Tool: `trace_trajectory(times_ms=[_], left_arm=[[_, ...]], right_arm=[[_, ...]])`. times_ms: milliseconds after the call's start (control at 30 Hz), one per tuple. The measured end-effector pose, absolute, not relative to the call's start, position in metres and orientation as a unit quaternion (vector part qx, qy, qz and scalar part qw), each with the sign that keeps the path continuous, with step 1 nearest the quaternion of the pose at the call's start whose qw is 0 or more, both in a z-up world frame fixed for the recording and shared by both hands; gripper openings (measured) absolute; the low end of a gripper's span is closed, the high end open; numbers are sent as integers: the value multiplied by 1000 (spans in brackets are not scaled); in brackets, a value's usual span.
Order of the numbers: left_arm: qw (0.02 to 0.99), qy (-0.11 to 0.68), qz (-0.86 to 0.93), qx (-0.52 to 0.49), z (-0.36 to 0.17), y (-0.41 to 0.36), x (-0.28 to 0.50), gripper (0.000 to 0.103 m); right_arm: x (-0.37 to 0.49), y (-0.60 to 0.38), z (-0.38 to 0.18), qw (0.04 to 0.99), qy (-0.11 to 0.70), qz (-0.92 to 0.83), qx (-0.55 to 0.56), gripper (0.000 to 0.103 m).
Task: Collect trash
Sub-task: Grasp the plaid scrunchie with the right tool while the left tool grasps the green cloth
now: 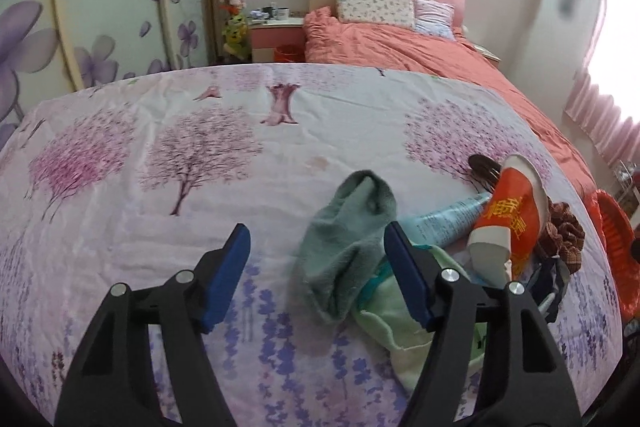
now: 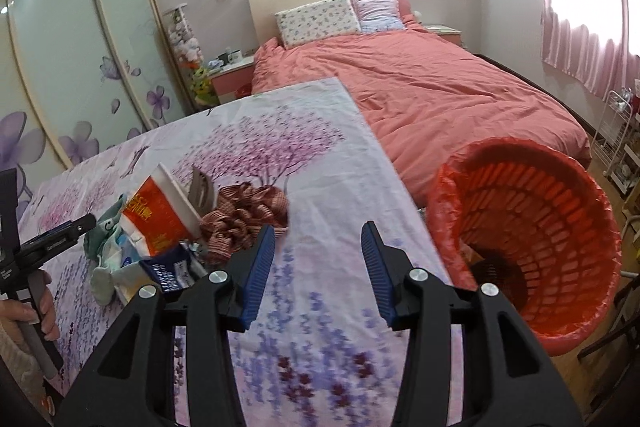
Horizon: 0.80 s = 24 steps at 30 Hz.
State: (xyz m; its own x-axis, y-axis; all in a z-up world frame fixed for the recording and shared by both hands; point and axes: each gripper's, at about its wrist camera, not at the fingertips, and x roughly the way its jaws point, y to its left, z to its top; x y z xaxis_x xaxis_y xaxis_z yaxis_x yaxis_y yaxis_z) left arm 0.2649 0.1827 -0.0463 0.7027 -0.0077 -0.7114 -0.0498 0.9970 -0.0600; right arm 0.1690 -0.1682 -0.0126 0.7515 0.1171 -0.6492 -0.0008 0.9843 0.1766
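A pile of items lies on the floral-covered table: a green sock, a blue tube, a tipped orange paper cup, a brown checked scrunchie and a pale green cloth. My left gripper is open and empty, its fingers either side of the sock. My right gripper is open and empty over the table's right part, between the pile and the red trash basket. The cup, scrunchie and a dark blue wrapper show in the right wrist view.
A bed with a salmon duvet lies beyond the table. A nightstand with mugs stands by the wardrobe. A white wire rack stands at right under pink curtains. The left gripper shows at the left edge.
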Motion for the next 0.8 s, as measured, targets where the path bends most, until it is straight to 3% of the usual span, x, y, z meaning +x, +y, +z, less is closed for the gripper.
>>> trace_trajectory(times_ms=[233,367,433,800], left_arm=[[910,412,-10,-29,-65,173,285,49],[904,425,-18,-50,-71,178,289,25],[905,422,-21,-57,-71,182,287,18],[913,402,55,-53,-62,226,275,16]], right_arm=[[173,-145,-18,928,363,46,67,46],[175,-132,-21,927,368,52,54,46],[177,-129,-22,926,370,53,53,46],[194,-115,-29,924,374,54,51,46]])
